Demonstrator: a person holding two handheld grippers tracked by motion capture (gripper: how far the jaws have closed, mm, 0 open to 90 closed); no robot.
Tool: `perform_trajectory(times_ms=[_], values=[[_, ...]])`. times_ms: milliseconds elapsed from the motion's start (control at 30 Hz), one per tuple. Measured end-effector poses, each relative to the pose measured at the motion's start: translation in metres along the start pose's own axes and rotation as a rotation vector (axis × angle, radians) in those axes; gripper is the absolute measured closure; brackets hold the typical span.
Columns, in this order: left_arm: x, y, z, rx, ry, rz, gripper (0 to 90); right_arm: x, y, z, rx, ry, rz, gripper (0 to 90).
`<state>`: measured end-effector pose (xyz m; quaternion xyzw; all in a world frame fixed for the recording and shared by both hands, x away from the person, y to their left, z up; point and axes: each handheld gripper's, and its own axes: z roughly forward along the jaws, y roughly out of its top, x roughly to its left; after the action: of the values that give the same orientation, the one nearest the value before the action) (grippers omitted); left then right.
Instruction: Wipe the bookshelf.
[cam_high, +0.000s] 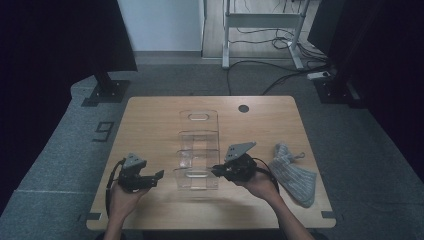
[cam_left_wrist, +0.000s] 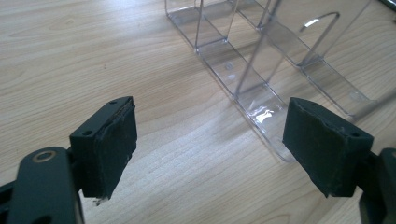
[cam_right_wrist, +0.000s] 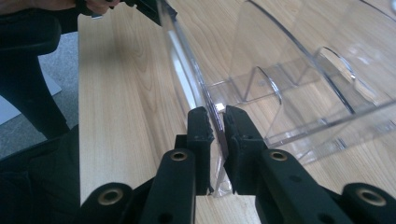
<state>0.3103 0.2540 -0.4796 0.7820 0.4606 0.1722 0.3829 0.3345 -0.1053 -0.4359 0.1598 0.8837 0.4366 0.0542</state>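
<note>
A clear plastic divided organizer (cam_high: 198, 131) lies on the wooden table (cam_high: 150, 120), running away from me. My right gripper (cam_high: 215, 171) comes in from the right at its near end. In the right gripper view that gripper (cam_right_wrist: 218, 119) is shut on a thin clear wall of the organizer (cam_right_wrist: 289, 70). My left gripper (cam_high: 159, 175) sits just left of the organizer's near end with its jaws wide apart. In the left gripper view the left gripper (cam_left_wrist: 210, 135) is open over bare wood, and the organizer (cam_left_wrist: 243, 70) lies ahead and to the right, close to the right pad (cam_left_wrist: 327, 144).
A grey knitted cloth item (cam_high: 295, 175) lies on the table's right side, near the right hand. A round cable hole (cam_high: 243, 108) is at the table's far edge. Dark stands and cables are on the floor beyond.
</note>
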Motion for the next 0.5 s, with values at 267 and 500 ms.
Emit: perform_trajectory(times_ms=[267, 500], values=[[-0.011, 0.007, -0.003, -0.038, -0.042, 0.015, 14.4, 0.002, 0.004, 0.005, 0.006, -0.022, -0.005, 84.1], [-0.027, 0.017, -0.002, -0.075, -0.070, 0.051, 15.4, 0.007, 0.007, 0.011, 0.004, -0.005, -0.007, 84.7]])
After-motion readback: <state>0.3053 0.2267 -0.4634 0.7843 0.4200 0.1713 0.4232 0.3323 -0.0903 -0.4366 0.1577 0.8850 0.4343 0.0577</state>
